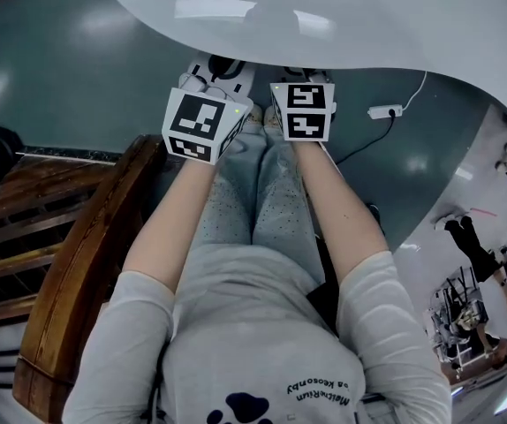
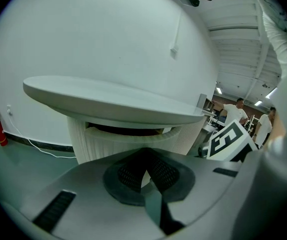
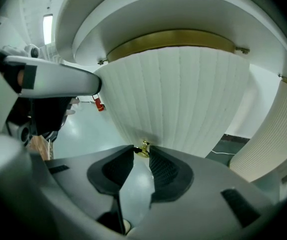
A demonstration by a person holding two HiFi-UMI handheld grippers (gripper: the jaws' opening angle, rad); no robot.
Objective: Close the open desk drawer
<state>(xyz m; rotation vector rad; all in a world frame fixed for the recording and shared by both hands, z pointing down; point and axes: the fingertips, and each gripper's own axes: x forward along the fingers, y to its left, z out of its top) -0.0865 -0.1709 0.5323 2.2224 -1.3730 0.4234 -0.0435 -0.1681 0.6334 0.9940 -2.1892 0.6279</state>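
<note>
- While both arms reach under the white tabletop [image 1: 351, 16], the drawer [image 2: 128, 138] sits pulled out just below it, dark gap on top.
- R hand-held gripper [image 3: 142, 156]: jaws apart, brass knob [image 3: 144, 147] at tips, not pinched.
- L hand-held gripper [image 2: 144, 154]: tips together, empty.

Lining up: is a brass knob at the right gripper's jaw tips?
Yes, the brass knob sits at the open jaw tips of the right gripper.
</note>
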